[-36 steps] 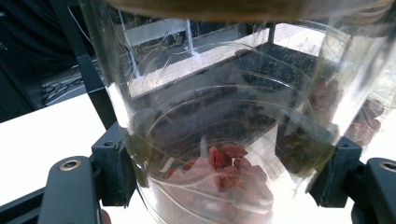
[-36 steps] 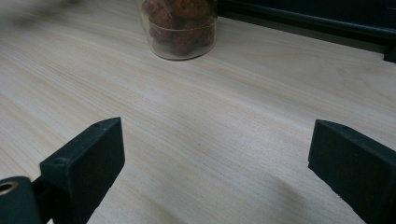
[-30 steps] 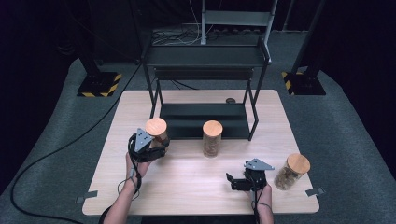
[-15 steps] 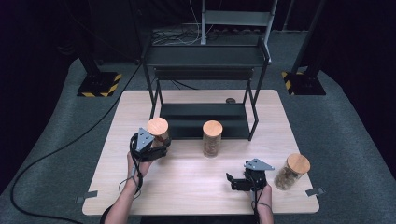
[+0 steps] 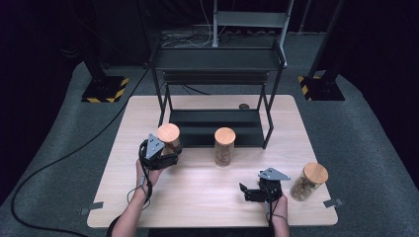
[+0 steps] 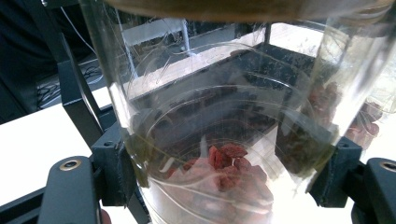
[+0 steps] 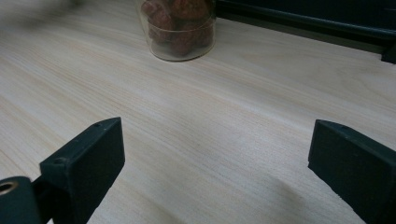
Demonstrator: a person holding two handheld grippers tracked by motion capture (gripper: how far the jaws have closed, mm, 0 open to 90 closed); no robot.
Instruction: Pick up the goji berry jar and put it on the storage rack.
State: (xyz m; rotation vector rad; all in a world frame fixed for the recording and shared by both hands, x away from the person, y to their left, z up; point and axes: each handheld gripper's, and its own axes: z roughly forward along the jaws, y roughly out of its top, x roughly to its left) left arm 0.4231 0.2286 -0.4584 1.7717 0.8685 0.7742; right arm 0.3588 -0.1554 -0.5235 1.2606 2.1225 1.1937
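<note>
left tongs [image 5: 170,153] grip the clear cork-lidded jar of red berries [image 6: 219,140] — nothing has shifted; right tongs [image 7: 219,163] gape empty.

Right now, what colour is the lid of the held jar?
Light brown wood lid, clearest in the high view.

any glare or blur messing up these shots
Left gripper view: bright glare whitens the lower right of the held jar, and its curved glass warps the rack behind. Right gripper view: the far top-left corner is blurred, the table sharp. High view: table well lit, surroundings dark.
</note>
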